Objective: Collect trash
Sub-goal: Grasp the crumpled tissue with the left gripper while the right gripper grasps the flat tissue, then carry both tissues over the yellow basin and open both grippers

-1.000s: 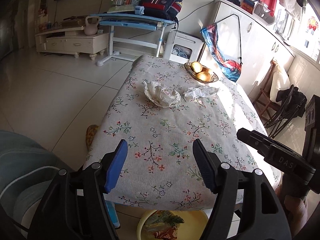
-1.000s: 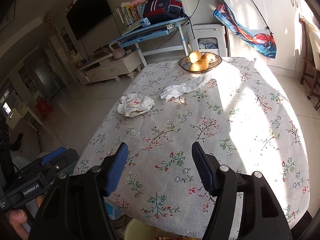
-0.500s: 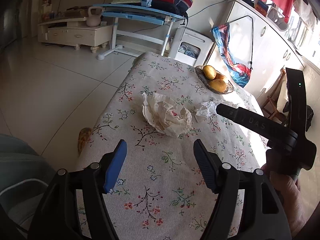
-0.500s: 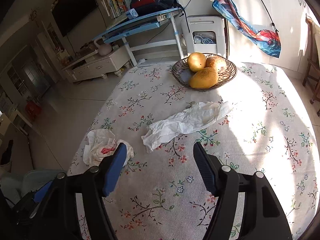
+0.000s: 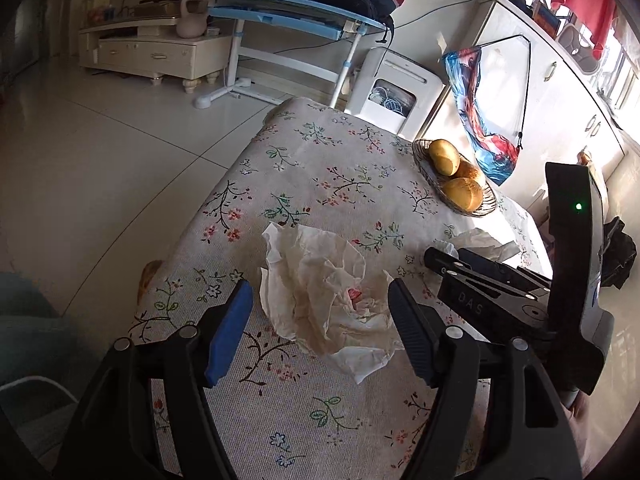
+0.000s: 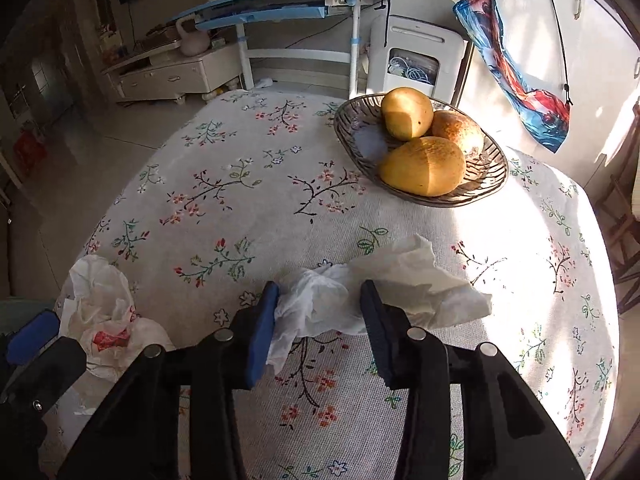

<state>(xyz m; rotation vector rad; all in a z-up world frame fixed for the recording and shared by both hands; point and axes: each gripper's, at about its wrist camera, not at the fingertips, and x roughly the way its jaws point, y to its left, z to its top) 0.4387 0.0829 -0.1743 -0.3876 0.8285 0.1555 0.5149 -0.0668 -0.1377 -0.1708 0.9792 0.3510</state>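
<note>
A crumpled cream wrapper (image 5: 320,292) with a red mark lies on the floral tablecloth (image 5: 320,168). My left gripper (image 5: 320,304) is open and straddles the wrapper, a pad on each side with gaps between. Further right lies a long white tissue (image 6: 384,280). My right gripper (image 6: 320,300) has its jaws closing on the tissue's left end, which is bunched between the pads. From the right wrist view, the wrapper (image 6: 108,320) sits at lower left beside the left gripper's blue pad (image 6: 32,332). The right gripper's body (image 5: 500,292) crosses the left wrist view over the tissue (image 5: 480,240).
A wire basket (image 6: 492,184) holding three yellow fruits stands just beyond the tissue. The table's left edge (image 5: 208,208) drops to a tiled floor. A blue desk (image 5: 280,8), a white appliance (image 5: 396,88) and white cabinets stand behind the table.
Both grippers have moved forward and lower over the table. The left now brackets the wrapper. The right has reached the tissue and its jaws have narrowed around it.
</note>
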